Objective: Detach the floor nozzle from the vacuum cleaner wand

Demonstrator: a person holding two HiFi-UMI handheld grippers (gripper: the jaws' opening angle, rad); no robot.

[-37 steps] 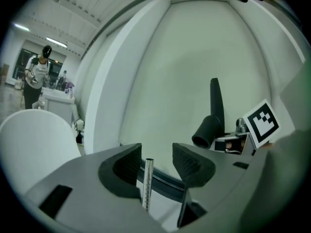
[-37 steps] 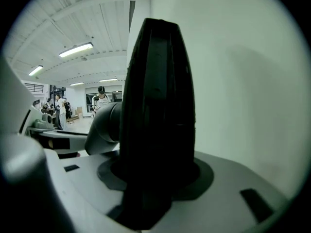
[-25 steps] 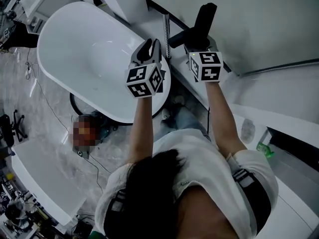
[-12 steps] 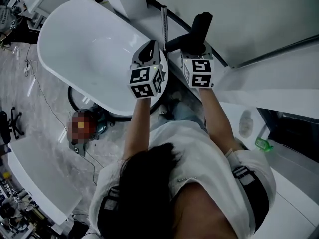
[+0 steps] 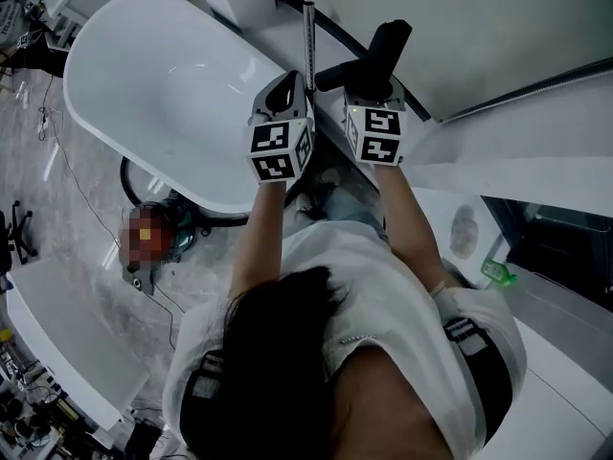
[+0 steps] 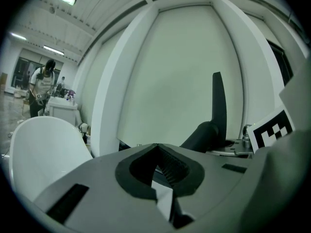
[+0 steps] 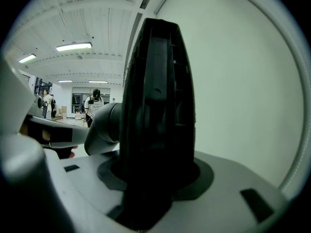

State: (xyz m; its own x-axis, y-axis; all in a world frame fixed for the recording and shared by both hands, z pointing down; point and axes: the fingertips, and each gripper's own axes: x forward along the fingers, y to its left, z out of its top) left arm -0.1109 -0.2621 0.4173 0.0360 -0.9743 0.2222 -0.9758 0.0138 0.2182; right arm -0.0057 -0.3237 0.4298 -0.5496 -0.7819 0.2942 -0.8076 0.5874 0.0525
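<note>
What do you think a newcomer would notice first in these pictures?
Most likely the black floor nozzle, which fills the right gripper view, clamped between the jaws of the right gripper. Next comes the big white bathtub at the head view's upper left. Beside the nozzle is the left gripper, its jaws just closed together with nothing between them.

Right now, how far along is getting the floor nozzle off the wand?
Done: the right claw clamps the black floor nozzle. In hand: the left claw, beside the silver wand, has just closed with nothing between its jaws. Left: in the head view the nozzle's neck appears to meet the wand's end, so the separation itself is not shown. Whether the joint is loosened cannot be told.
</note>
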